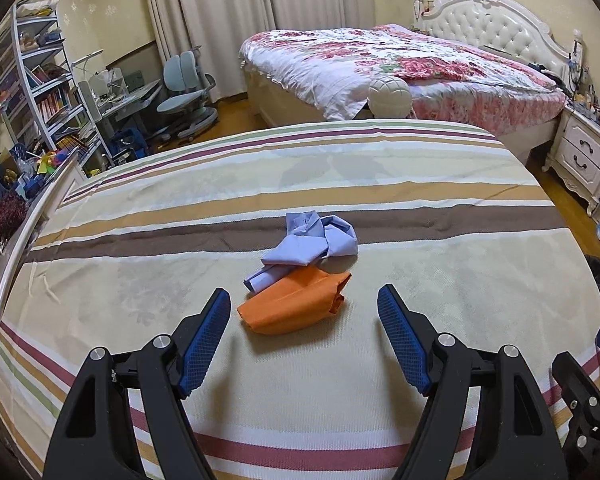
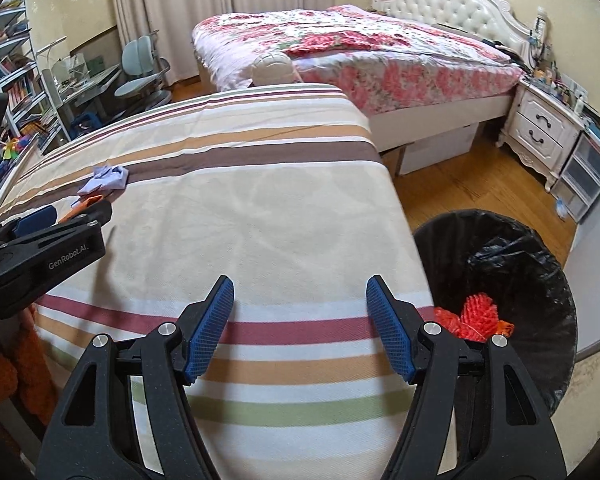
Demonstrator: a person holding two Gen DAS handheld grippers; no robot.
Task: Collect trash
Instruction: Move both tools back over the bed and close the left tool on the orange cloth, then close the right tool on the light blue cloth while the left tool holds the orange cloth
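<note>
your left gripper (image 1: 304, 312) is the nearer one: the orange wad (image 1: 294, 306) lies on the striped sheet (image 1: 440, 276) just ahead, centred between its spread, empty fingers. its long axis runs across the gap, the rolled end pointing right. the blue wad (image 1: 312, 240) touches it behind. your right gripper (image 2: 300, 316), fingers apart and empty, hovers beside the bin (image 2: 556, 280), well away from both wads.

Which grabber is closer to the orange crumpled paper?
Left. The left gripper hangs open right in front of the orange crumpled paper, not touching. The right gripper is open farther along the striped bedsheet, near the trash bin.
</note>
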